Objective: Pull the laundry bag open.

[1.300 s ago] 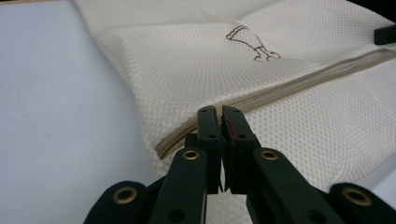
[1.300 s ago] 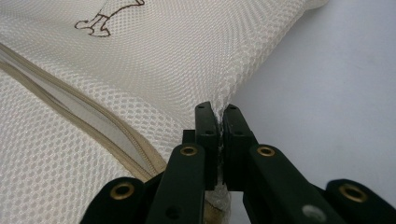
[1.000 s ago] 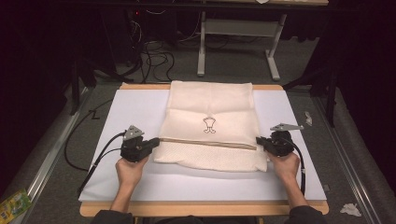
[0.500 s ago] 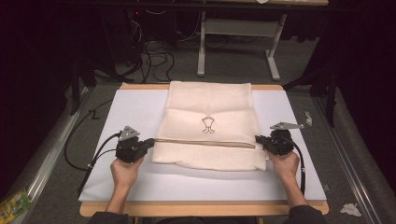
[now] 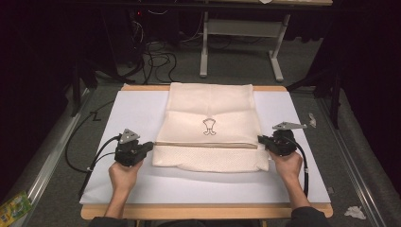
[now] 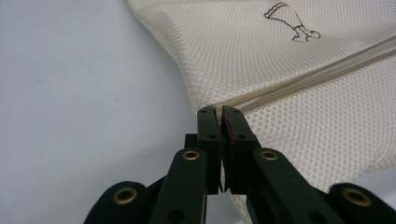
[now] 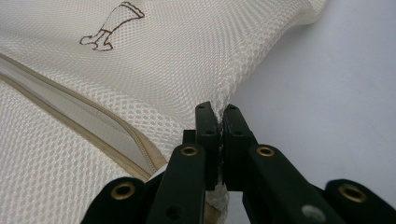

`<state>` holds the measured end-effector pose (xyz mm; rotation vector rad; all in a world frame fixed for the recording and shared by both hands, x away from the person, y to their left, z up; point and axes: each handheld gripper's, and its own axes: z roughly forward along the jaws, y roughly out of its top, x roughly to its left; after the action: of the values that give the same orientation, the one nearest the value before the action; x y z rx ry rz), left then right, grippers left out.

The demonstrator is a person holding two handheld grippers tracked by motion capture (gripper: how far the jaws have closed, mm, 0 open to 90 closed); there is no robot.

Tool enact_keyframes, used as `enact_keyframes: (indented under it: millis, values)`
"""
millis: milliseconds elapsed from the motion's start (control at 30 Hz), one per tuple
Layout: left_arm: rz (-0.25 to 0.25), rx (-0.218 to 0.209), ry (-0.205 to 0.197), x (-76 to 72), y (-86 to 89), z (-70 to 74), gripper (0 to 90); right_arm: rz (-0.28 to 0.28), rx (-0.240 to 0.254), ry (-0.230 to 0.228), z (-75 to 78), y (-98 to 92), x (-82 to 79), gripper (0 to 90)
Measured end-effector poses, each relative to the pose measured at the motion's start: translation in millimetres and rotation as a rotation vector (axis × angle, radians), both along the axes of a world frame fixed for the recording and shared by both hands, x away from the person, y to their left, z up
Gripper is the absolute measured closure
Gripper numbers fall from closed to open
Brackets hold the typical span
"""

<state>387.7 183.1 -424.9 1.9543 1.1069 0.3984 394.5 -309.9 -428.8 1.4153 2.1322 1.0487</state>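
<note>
Cream mesh bag [image 5: 210,127] lies flat mid-bench on white sheet [image 5: 142,189]. Left tool [image 6: 218,112] pinches bag's left edge at zipper seam; right tool [image 7: 217,111] pinches right edge (both jaws pressed tight on mesh). Step: fold in hand, probably near edge lifted. Next: carry both corners forward evenly, keeping tension.

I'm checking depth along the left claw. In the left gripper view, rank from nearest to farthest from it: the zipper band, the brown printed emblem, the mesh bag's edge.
1. mesh bag's edge, pinched in the left claw.
2. zipper band, running off to the right.
3. brown printed emblem, far up right.
</note>
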Motion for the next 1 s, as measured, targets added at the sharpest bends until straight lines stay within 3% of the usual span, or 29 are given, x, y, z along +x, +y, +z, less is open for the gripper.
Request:
enact_keyframes:
  millis: [267,433,1000]
  values:
    - [0.0,0.012,-0.01,-3.8,0.0,-1.2,87.3,-0.006,-0.001,0.001,-2.1,1.4,2.8,88.6]
    - [-0.002,0.027,0.008,-5.5,-2.8,-9.6,87.2,-0.017,-0.016,0.009,-4.6,3.3,3.2,88.4]
    - [-0.015,0.051,0.019,-10.3,-9.3,-16.2,87.1,-0.024,-0.047,0.025,-11.4,5.5,7.6,87.5]
